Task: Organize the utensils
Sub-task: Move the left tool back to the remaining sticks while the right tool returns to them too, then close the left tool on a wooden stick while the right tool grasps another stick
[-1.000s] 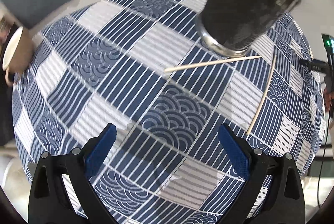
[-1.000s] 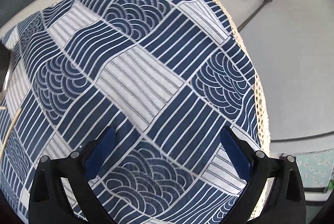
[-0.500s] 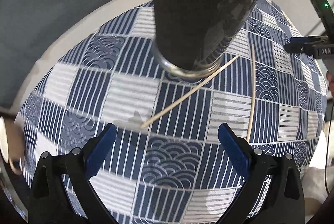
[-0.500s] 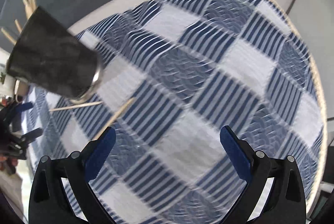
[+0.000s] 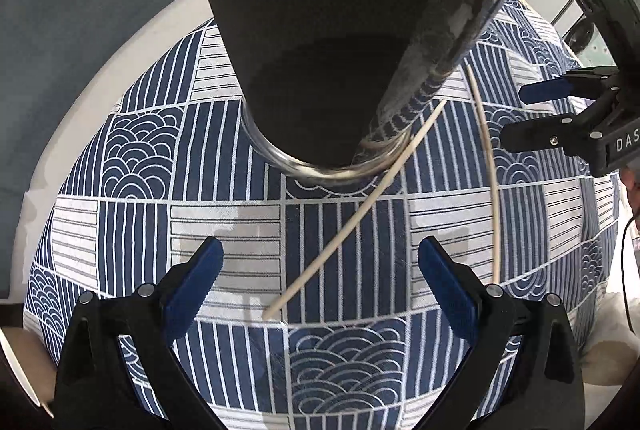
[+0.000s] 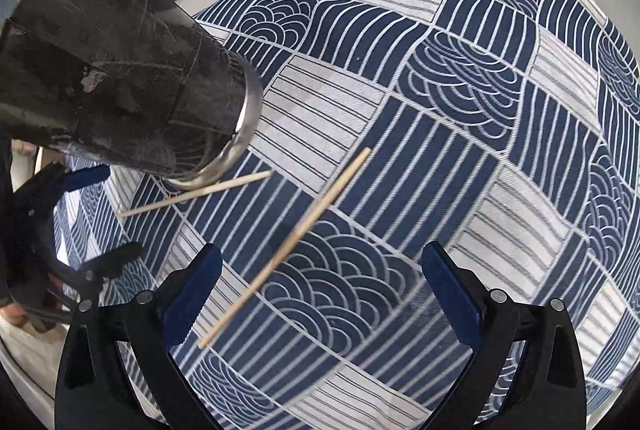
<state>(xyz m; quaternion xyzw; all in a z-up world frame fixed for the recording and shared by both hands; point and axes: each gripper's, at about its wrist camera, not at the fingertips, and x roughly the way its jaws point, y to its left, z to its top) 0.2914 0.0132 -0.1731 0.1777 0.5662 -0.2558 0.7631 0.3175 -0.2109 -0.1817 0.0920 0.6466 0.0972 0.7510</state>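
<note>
Between my claws: both spread wide, holding nothing.
Left gripper [image 5: 316, 282]: has swung in; a thin pale wooden chopstick [image 5: 352, 222] now lies between its fingers.
Right gripper [image 6: 320, 286]: turned from bare cloth; second chopstick [image 6: 288, 246] under it.
Holder: dark cylindrical metal-rimmed cup [image 5: 332, 41] on blue-and-white patterned cloth [image 5: 136, 133], touching the first stick.
Meaning: pickups look next, I judge.

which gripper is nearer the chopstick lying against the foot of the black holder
Left. The left gripper has that chopstick ending between its open fingers. The right gripper is off to the side, over the other chopstick.
</note>
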